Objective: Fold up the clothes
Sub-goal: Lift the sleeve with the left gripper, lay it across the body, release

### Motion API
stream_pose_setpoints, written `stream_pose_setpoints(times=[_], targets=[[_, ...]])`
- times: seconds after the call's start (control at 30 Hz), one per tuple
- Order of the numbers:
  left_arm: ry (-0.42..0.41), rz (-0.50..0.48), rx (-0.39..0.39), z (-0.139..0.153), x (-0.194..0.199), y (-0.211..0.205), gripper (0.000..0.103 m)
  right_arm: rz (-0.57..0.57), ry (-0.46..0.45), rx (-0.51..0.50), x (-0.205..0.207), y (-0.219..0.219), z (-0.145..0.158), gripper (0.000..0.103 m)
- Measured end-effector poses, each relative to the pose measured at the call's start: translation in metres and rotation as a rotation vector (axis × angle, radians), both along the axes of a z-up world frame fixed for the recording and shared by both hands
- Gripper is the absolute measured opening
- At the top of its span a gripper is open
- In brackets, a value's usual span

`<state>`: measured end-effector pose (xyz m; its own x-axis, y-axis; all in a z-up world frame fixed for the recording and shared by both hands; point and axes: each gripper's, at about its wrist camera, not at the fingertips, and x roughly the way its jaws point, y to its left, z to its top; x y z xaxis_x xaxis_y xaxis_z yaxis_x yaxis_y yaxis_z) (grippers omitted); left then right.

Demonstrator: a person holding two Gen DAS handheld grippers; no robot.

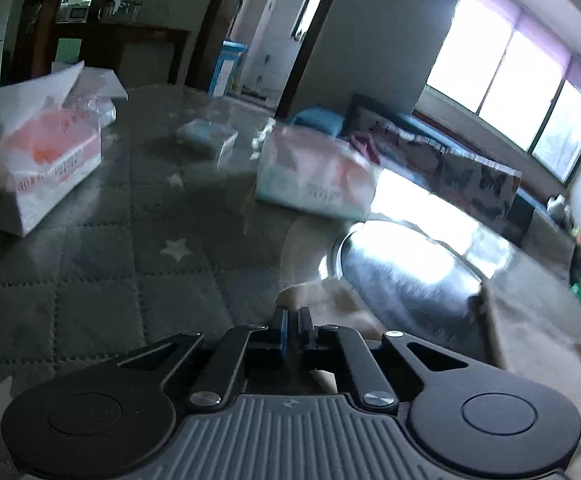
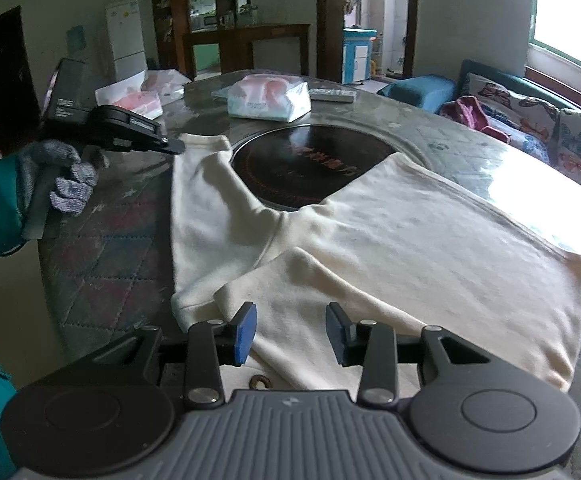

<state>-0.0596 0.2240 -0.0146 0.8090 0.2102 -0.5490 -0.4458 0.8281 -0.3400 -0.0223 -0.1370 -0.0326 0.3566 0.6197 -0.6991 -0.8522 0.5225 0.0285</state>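
L hand-held gripper pinched together at blurry sleeve; R hand-held gripper apart.

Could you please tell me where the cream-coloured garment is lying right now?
In the right wrist view, the cream-coloured garment lies flat on the round quilted table, its sleeve partly overlapping the dark circular hotplate.

Left gripper closed at cream garment's edge on the quilted table.
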Motion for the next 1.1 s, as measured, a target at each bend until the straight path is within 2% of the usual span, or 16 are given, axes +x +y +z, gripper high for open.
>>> stream_pose_setpoints(times=[0.17,0.33,0.53,0.7,0.87,0.97,1.1], targets=[[-0.117,-0.084,0.017,0.042,-0.008,-0.025,0.005,-0.047,-0.003,0.023,0.002,-0.015,0.004,0.038],[-0.224,-0.236,0.012,0.083,-0.010,-0.074,0.005,-0.113,-0.010,0.059,0.005,-0.038,0.009,0.038],[-0.277,-0.456,-0.011,0.102,-0.003,-0.152,0.005,-0.217,-0.017,0.102,0.007,-0.075,0.012,0.038],[-0.252,-0.612,-0.048,0.091,0.009,-0.210,0.005,-0.290,-0.007,0.120,0.004,-0.104,0.008,0.038],[-0.173,-0.696,-0.068,0.066,0.025,-0.255,0.005,-0.346,0.009,0.127,0.002,-0.125,0.002,0.038],[-0.132,-0.751,-0.074,0.051,0.030,-0.272,0.005,-0.376,0.020,0.136,0.002,-0.134,-0.001,0.038],[-0.051,-0.811,-0.060,0.032,0.035,-0.287,0.011,-0.404,0.029,0.135,0.002,-0.141,-0.003,0.038]])
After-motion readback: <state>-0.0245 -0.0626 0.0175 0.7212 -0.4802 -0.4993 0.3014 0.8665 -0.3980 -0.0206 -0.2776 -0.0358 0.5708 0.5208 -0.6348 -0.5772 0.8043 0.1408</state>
